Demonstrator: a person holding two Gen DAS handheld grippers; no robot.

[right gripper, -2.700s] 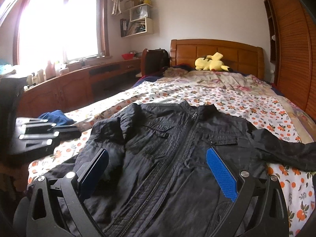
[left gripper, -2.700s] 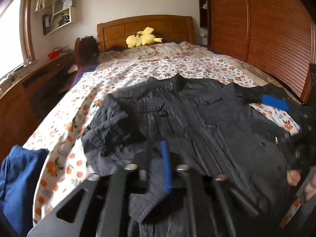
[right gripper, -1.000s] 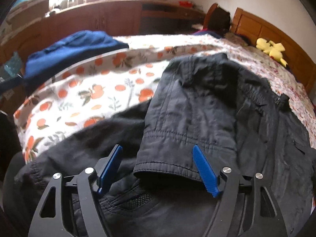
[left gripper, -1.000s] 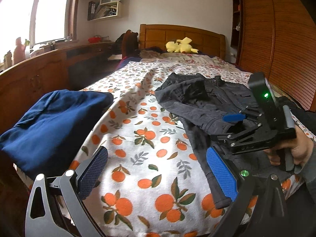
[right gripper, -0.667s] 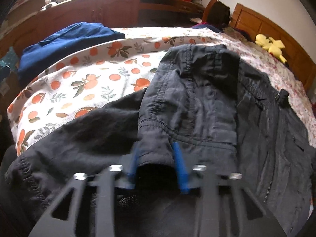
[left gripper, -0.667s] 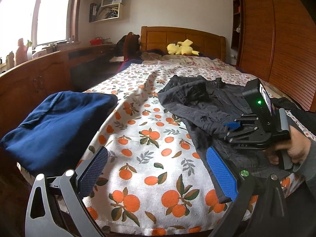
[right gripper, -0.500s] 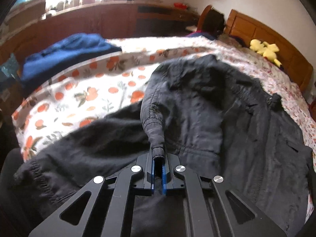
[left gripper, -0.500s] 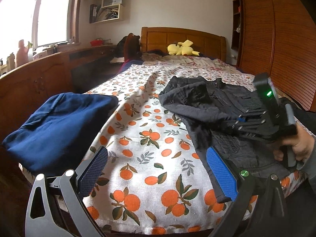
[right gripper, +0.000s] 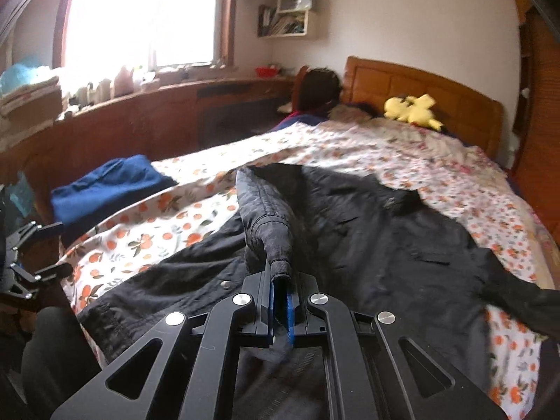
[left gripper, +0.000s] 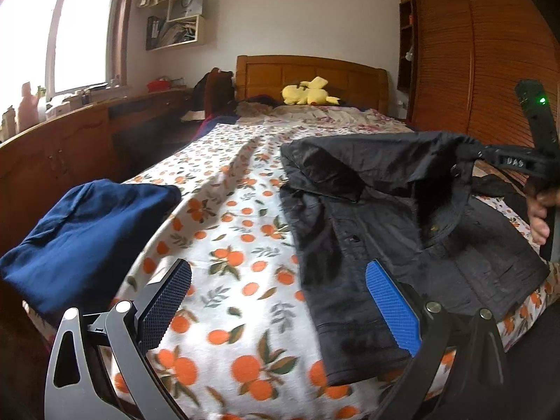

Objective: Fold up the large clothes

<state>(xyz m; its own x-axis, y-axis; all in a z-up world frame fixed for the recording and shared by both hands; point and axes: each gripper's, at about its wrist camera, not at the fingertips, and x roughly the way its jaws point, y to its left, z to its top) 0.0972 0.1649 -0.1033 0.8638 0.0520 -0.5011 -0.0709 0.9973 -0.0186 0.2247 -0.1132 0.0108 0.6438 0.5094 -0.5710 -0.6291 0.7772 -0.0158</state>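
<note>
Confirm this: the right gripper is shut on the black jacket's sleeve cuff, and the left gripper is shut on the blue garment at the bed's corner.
One part is wrong. The left gripper is open and holds nothing, as the left wrist view shows; the blue garment lies untouched off to its side. The rest stands: the right gripper is shut on the sleeve cuff of the black jacket, seen in the right wrist view.

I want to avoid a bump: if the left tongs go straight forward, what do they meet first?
Probably the orange-print bedspread, which fills the gap between the open left tongs; the black jacket lies just right of that line. Depth is unclear.
</note>
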